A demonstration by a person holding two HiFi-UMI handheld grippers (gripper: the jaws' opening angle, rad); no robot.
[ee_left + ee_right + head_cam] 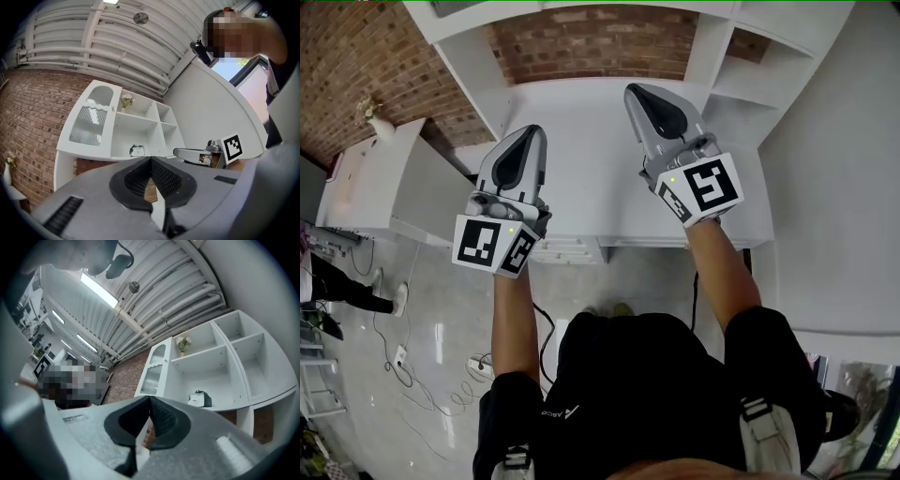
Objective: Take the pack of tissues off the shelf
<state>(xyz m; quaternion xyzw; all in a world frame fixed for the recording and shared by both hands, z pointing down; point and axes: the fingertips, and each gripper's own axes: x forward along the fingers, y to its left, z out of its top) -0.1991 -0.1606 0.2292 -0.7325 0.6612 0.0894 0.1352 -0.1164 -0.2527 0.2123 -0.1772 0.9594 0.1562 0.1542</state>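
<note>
Left hand-held gripper (151,161) is clenched on nothing: in its own view the ribbed pads meet at the lower middle of the frame, with only the shelf (136,129) beyond them. The right hand-held gripper (149,400) is pressed shut and empty too. In the head view both hang side by side above the white counter (581,141), well short of the shelving at the top of the frame. This reads as a ready stance, not a reach, and with nothing to carry the jaws may as well be closed.

The pack of tissues (200,399) sits on the floor of the lowest open compartment, a white pack with a dark side. It lies just right of centre in the right gripper view and shows small near the centre of the left gripper view. It stands alone there, apart from the compartment walls, so I judge it reachable from the front. A small plant (183,344) sits a level higher, out of the way. The task looks barely begun. Whichever gripper goes in must first spread its jaws wider than the pack.
</note>
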